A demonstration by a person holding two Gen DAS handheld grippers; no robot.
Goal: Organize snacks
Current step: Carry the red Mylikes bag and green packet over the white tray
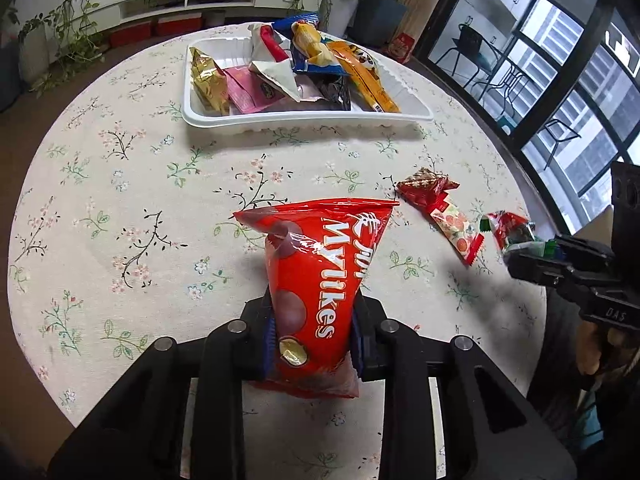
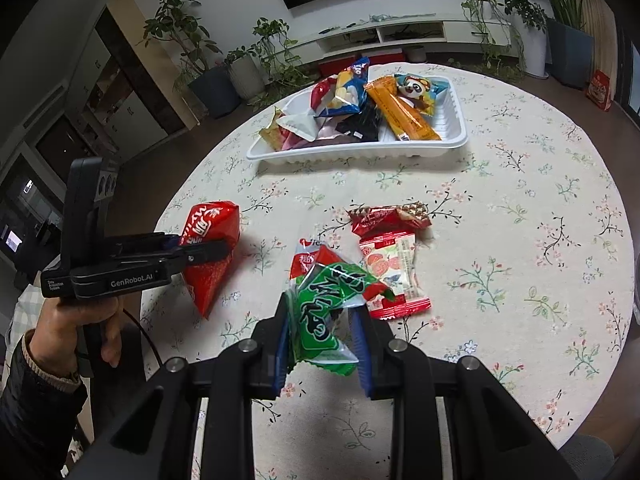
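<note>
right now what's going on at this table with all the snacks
A person is sorting snacks with a handheld gripper in each hand. The left gripper is shut on a red Mylikes bag, the right gripper on a green packet. Two red-wrapped snacks lie on the floral tablecloth. The white tray behind them already holds several packets.

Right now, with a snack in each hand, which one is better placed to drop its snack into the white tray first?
Probably the left. Its tongs hold the red bag almost straight in front of the white tray, over bare tablecloth. The right tongs hold the green packet with two loose snacks lying in between.
</note>
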